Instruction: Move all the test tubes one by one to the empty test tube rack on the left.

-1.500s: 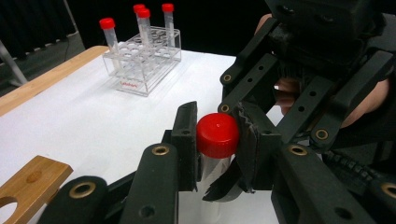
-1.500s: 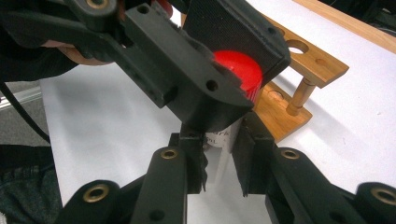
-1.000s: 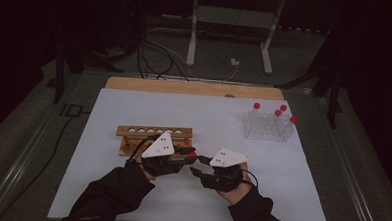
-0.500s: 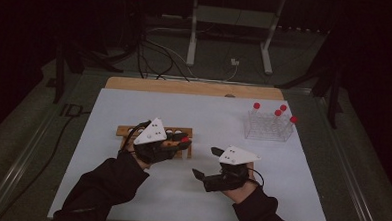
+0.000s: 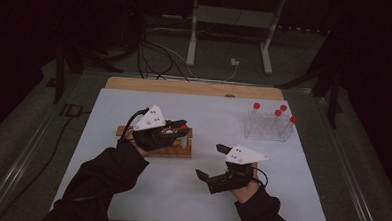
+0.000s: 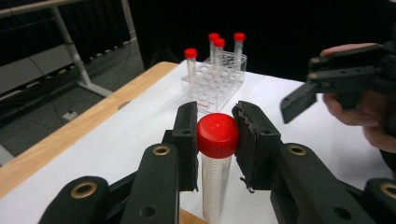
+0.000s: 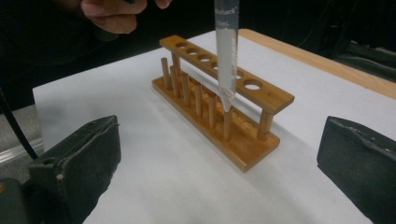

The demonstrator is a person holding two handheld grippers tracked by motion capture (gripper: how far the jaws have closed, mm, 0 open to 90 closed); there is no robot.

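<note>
Left gripper view puts the red-capped tube [image 6: 217, 163] right in front of me: my left gripper [image 6: 215, 140] is clamped on it just at the cap, the clear body hanging straight down between the jaws. From the right gripper view I see that same tube's pointed tip [image 7: 227, 100] hovering above the wooden rack [image 7: 224, 109], over the front row of pegs and just in front of the hole bar, not yet in any hole. In the high view the left gripper [image 5: 180, 131] sits over the right end of the rack, whereas a second ago it was lower and nearer me, beside the other gripper.

What changed is the handover. My right gripper [image 5: 209, 163] has just been opening; its jaws now stand wide with nothing between them, and it rests nearer me than the rack and to its right, well apart from the tube. A second ago the two grippers were close together in front of the rack. So the tube now rides on the left grip alone, and I judge the next step is lining its tip up with a hole.

Further right of the rack, the clear plastic rack [image 5: 269, 126] holds four more red-capped tubes.
</note>
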